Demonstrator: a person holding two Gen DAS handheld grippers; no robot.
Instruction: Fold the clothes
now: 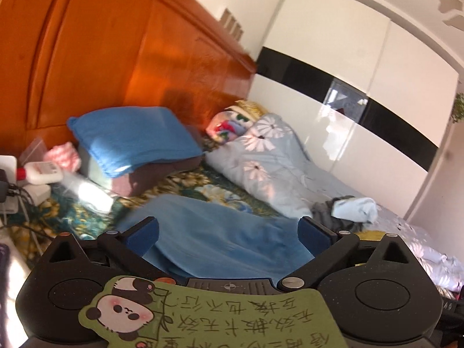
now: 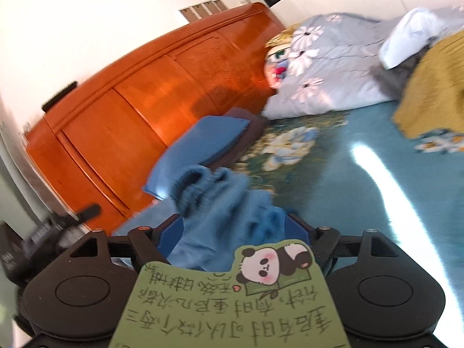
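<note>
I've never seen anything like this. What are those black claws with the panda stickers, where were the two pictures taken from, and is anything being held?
No robot here: a person holds a two-finger gripper in each hand, each with a camera looking along its fingers. One picture is from the left gripper, the other from the right gripper. Both look across a bed toward its wooden headboard. On it lie a blue pillow, a flowered quilt and a blue garment, the one being folded. The left jaws stand wide open over it, gripping nothing. The right jaws are open too, with garment bunched between them; it looks released rather than pinched.
</note>
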